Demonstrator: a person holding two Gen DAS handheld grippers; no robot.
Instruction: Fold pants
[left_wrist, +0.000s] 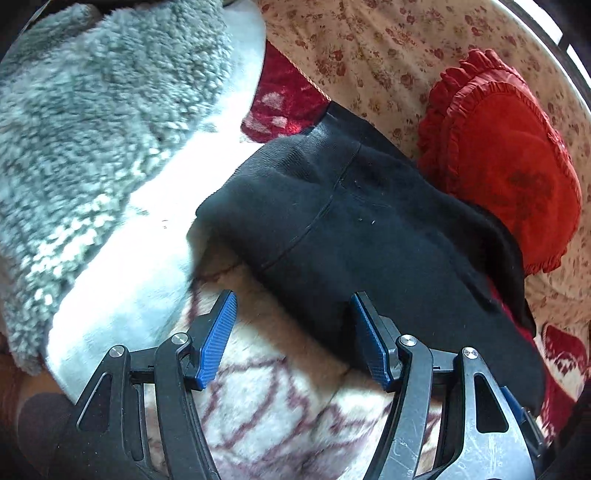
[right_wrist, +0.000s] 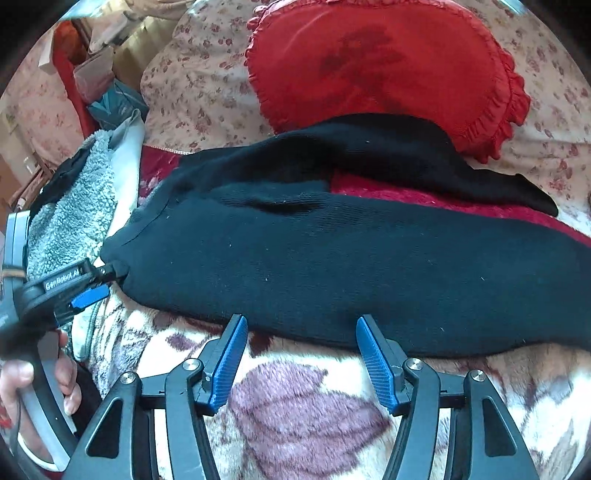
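Black pants (spread out) on blanket

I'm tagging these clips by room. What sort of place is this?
Most likely a bedroom, on a bed: the black pants lie on a plush patterned blanket, with a floral sheet and a red frilled heart cushion behind.

red heart-shaped ruffled cushion: top centre of right wrist view, on floral sheet | grey fleece garment: upper left of left wrist view | cream blanket with maroon pattern: bottom | cluttered boxes: upper left
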